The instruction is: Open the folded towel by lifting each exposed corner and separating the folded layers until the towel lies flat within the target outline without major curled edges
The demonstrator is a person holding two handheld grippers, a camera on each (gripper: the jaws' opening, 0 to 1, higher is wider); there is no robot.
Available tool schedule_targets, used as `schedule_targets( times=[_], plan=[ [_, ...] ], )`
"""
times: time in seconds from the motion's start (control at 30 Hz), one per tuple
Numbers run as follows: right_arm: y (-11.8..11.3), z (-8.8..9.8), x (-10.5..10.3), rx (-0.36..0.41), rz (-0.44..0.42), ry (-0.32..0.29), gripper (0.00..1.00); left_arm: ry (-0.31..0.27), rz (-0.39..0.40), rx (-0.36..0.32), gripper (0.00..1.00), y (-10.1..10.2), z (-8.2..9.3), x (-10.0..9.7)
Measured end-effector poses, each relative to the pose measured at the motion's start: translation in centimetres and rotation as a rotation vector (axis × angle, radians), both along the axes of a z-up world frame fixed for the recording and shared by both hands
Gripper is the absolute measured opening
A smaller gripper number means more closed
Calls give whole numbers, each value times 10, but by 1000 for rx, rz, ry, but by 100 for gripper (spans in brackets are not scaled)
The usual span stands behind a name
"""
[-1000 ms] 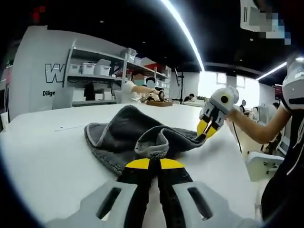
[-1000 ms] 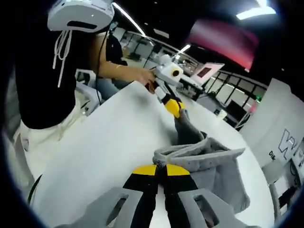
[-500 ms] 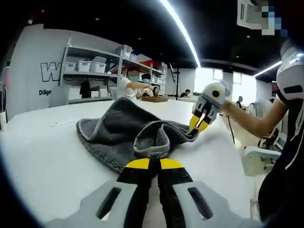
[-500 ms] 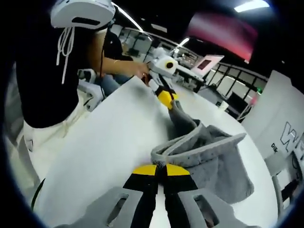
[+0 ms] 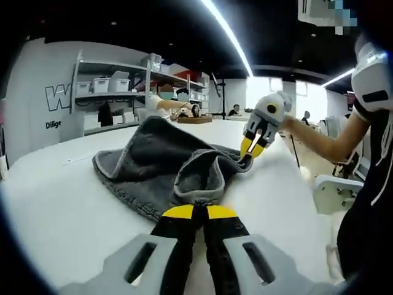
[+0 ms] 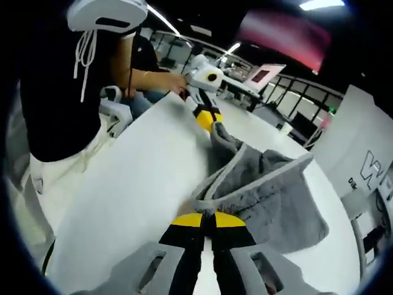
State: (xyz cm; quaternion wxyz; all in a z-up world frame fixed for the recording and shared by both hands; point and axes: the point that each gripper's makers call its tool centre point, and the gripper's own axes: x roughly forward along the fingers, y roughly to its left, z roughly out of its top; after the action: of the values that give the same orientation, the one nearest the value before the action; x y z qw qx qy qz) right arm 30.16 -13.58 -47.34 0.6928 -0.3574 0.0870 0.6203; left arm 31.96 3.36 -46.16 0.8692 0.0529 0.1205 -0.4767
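Both grippers, left (image 5: 195, 211) and right (image 6: 207, 218), pinched the towel (image 5: 161, 166) edges, lifted above the table (image 5: 67, 209).

Grey towel (image 5: 159, 166) bunched, partly lifted off table (image 5: 61, 209)

A white table (image 5: 55, 209) carries a grey towel (image 5: 153, 169), which lies on it bunched and partly lifted.

We see the left gripper (image 5: 199, 211) with yellow-tipped fingers (image 5: 178, 212) pressed together, low and level. The right gripper (image 5: 250, 147) angles down, fingers closed, a bare forearm (image 5: 319, 140) reaching behind it.
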Motion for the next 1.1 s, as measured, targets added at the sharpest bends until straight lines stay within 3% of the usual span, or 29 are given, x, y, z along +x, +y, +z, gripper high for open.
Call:
schedule_targets(
  times=[0.7,1.1],
  plan=[
    [-11,-8,-4,28,-76,35,0,7,-26,44,4,0,-12,-12],
    [-11,-2,-6,95,-146,125,3,10,-27,51,6,2,-13,-15]
  ],
)
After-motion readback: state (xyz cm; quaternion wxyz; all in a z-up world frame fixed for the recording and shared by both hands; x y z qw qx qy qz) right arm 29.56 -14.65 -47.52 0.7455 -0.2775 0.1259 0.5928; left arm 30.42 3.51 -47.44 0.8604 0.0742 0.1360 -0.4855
